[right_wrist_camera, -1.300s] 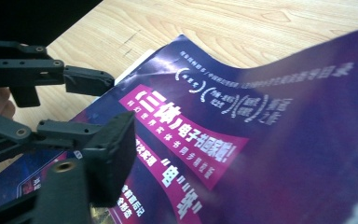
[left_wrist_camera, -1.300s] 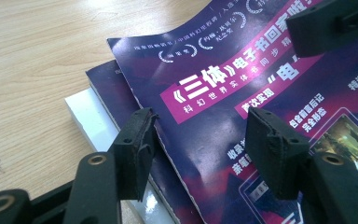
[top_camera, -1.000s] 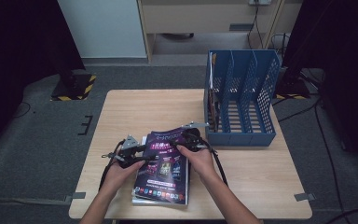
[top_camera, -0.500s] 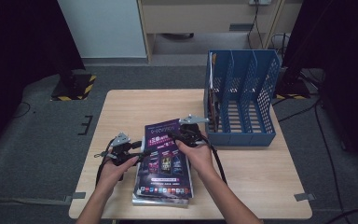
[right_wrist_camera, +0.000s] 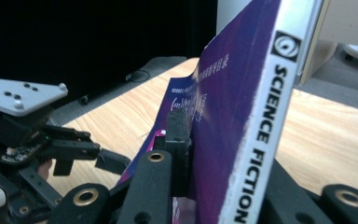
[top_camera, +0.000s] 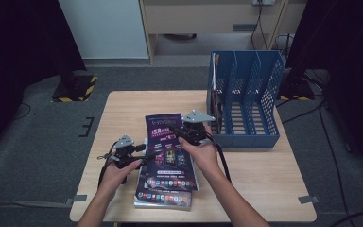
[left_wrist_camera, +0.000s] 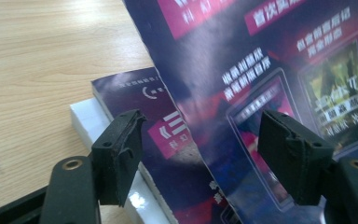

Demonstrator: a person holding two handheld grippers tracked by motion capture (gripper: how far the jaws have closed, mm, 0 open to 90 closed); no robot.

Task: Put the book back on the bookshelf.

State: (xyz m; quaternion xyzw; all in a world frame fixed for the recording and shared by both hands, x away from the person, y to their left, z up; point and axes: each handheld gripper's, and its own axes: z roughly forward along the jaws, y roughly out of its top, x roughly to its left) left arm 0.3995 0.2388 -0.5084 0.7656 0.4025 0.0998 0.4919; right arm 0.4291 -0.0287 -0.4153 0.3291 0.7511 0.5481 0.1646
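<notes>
A purple magazine (top_camera: pixel 168 142) with "SCIENCE FICTION" on its spine (right_wrist_camera: pixel 261 130) is tilted up off a stack of similar magazines (top_camera: pixel 163 197). My right gripper (top_camera: pixel 178 132) grips its right edge; its jaws have just been closing and now pinch the cover (right_wrist_camera: pixel 223 154). My left gripper (top_camera: pixel 141 152) sits at the magazine's left edge. Its jaws have just been opening, and the pads (left_wrist_camera: pixel 119 149) stand apart. The magazine's edge (left_wrist_camera: pixel 186 135) crosses beyond the gap, untouched. My left gripper (right_wrist_camera: pixel 74 151) also shows low at the left of the right gripper view.
A blue slotted file rack (top_camera: pixel 246 101) stands at the wooden table's (top_camera: pixel 123 109) right rear, close to my right hand. A white block (left_wrist_camera: pixel 86 121) lies under the stack. Bare tabletop lies to the left and at the front right.
The right gripper has closed on the magazine and lifted its right side. The left gripper has let go of the left edge and stays beside it.
</notes>
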